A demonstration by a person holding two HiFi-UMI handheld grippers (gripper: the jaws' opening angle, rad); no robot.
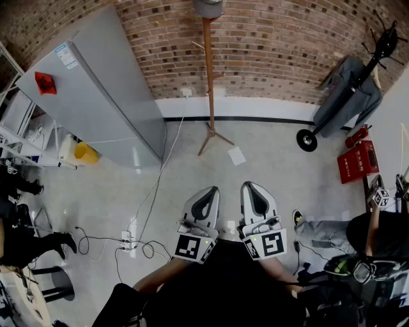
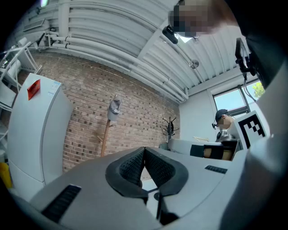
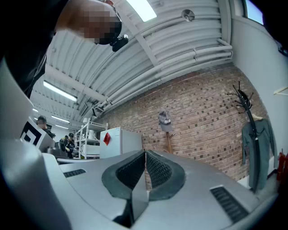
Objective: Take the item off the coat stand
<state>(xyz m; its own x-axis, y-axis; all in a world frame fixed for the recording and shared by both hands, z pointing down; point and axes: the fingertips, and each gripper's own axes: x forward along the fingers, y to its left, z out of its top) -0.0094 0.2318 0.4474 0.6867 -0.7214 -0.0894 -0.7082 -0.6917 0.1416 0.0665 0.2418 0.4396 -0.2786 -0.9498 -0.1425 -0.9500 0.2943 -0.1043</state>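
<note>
A wooden coat stand [image 1: 209, 76] rises in front of the brick wall, with a grey cap [image 1: 208, 7] hung on its top. My left gripper [image 1: 208, 191] and right gripper [image 1: 252, 186] are held side by side low in the head view, well short of the stand, both shut with nothing between the jaws. In the left gripper view the cap [image 2: 114, 108] on the stand [image 2: 105, 134] lies far beyond the closed tips of the left gripper [image 2: 144, 149]. The right gripper view shows the cap [image 3: 165, 120] just above the closed tips of the right gripper [image 3: 145, 152], still far off.
A tall grey fridge [image 1: 96, 96] stands left of the stand. A black coat rack with a grey coat [image 1: 351, 89] and a red box [image 1: 358, 161] are at the right. Cables and a power strip [image 1: 128, 239] and a paper sheet [image 1: 236, 156] lie on the floor. People stand at both sides.
</note>
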